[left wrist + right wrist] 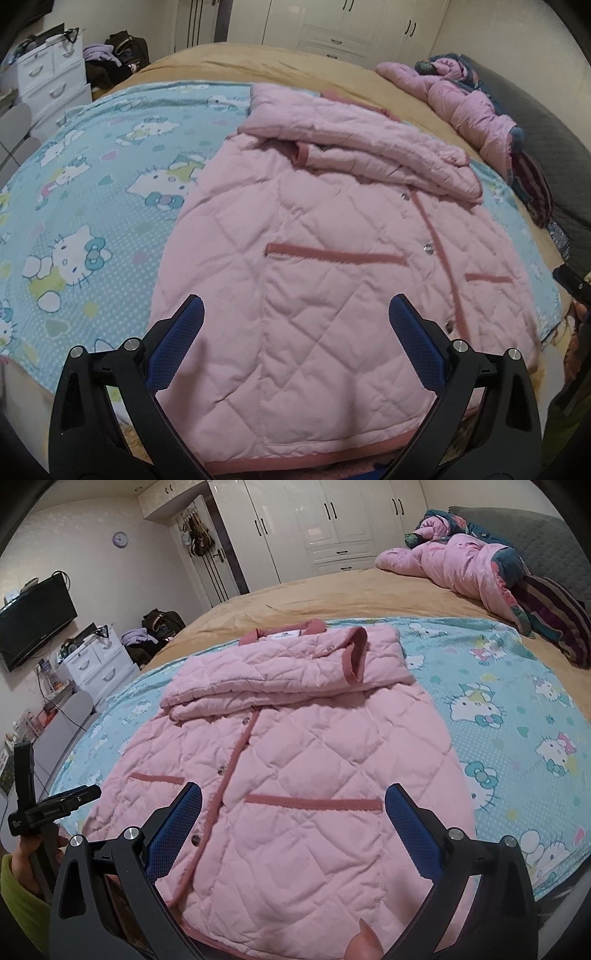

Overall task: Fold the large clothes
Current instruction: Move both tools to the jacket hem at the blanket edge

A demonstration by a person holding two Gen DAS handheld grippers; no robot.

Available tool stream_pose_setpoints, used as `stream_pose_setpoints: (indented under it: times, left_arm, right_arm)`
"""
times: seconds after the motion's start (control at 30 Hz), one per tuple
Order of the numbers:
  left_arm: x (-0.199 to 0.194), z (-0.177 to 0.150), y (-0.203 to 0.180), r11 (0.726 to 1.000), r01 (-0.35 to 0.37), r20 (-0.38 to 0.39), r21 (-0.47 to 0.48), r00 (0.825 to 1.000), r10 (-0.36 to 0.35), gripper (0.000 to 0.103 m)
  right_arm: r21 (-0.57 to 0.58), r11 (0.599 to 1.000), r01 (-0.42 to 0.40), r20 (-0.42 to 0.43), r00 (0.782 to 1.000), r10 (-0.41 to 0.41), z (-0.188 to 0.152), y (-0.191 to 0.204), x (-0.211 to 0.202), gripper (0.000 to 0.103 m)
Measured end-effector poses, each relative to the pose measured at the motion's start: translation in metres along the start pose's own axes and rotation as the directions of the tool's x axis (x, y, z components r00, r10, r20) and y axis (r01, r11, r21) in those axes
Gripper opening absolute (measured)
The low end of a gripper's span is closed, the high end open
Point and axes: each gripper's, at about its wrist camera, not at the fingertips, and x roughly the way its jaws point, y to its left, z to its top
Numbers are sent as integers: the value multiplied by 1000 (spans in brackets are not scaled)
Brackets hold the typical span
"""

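A pink quilted jacket (314, 258) lies front up on a blue cartoon-print blanket (92, 192) on the bed; it also shows in the right wrist view (295, 775). Both sleeves are folded across its chest (280, 668). My left gripper (295, 310) is open and empty, hovering above the jacket's hem on its left half. My right gripper (293, 797) is open and empty above the hem on the right half. The left gripper (55, 808) also shows at the left edge of the right wrist view.
A heap of pink and dark bedding (498, 568) lies at the head of the bed by a grey headboard (546, 147). A white drawer unit (96, 664), bags (155, 627) and a wall TV (33, 620) stand beyond the bed. White wardrobes (332, 528) line the far wall.
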Motion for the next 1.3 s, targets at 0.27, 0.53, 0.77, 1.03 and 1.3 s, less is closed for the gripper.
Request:
stream_pose_setpoints:
  times: [0.27, 0.53, 0.77, 1.03, 1.3]
  left_arm:
    - [13, -12, 24, 998, -62, -55, -2, 997, 61, 94]
    - [24, -16, 57, 994, -64, -106, -83, 993, 55, 94]
    - [36, -28, 80, 989, -39, -157, -141, 987, 16, 94]
    - [37, -32, 68, 994, 4, -174, -108, 985, -23, 94]
    - [32, -39, 48, 999, 39, -175, -16, 984, -41, 81]
  right_arm:
    - [0, 998, 57, -46, 997, -57, -22, -23, 0, 99]
    - [29, 992, 119, -82, 990, -116, -40, -53, -1, 99]
    - [28, 987, 159, -104, 982, -156, -55, -73, -9, 99]
    - [31, 980, 194, -153, 970, -187, -76, -89, -17, 99]
    - [35, 983, 182, -223, 960, -170, -95, -102, -20, 99]
